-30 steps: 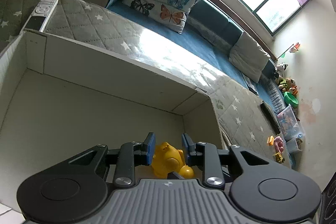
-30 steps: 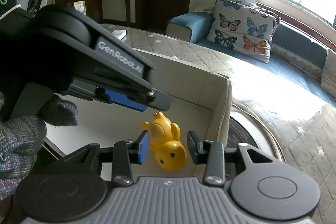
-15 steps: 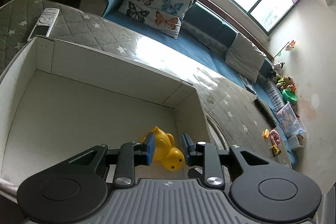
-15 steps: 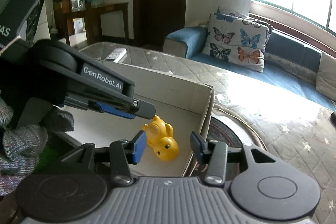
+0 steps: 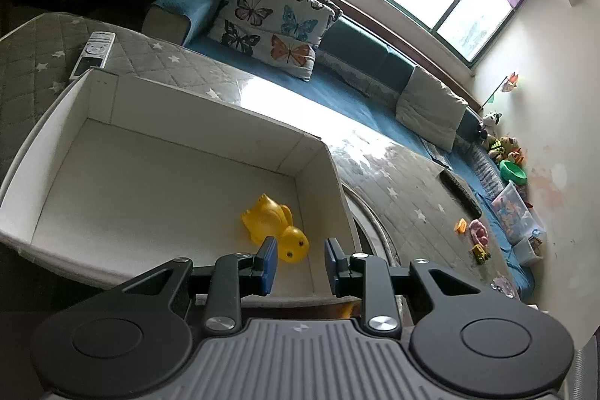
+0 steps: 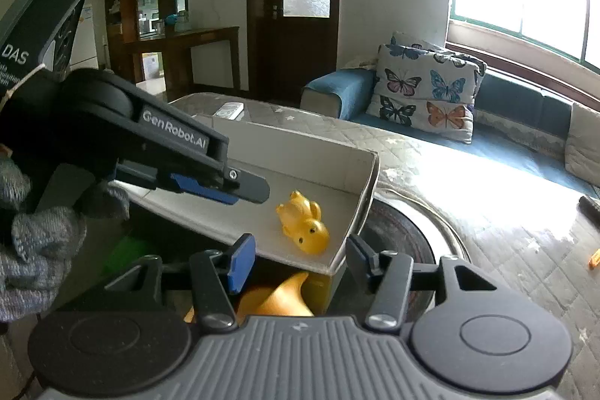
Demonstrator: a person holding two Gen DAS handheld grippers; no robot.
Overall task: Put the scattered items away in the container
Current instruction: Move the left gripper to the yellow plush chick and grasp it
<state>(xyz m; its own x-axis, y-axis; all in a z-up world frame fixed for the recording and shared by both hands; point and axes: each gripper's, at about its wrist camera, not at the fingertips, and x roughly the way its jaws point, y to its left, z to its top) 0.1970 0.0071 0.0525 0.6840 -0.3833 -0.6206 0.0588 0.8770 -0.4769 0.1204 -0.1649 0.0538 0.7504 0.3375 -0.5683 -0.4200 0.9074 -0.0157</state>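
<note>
Yellow rubber duck (image 5: 275, 225) lying on its side on the floor of the white cardboard box (image 5: 210, 107), in the corner nearest the right wall, touched by nothing. Left gripper (image 5: 300, 263) above the box's near edge, fingers (image 5: 268, 263) apart and released, duck seen beyond the gap, not between the pads. Right gripper (image 6: 300, 261) just outside the box's near corner, fingers (image 6: 240, 259) opening, nothing between them; duck (image 6: 304, 227) well clear inside the box (image 6: 360, 171). Box resting on a table (image 5: 405, 190) under a grey star-quilted cover. White remote (image 5: 93, 53) flat on the cover beyond the box's far corner. Small toys (image 5: 473, 235) scattered on the cover toward the wall. Butterfly cushion (image 5: 273, 25) on the blue sofa behind.
</note>
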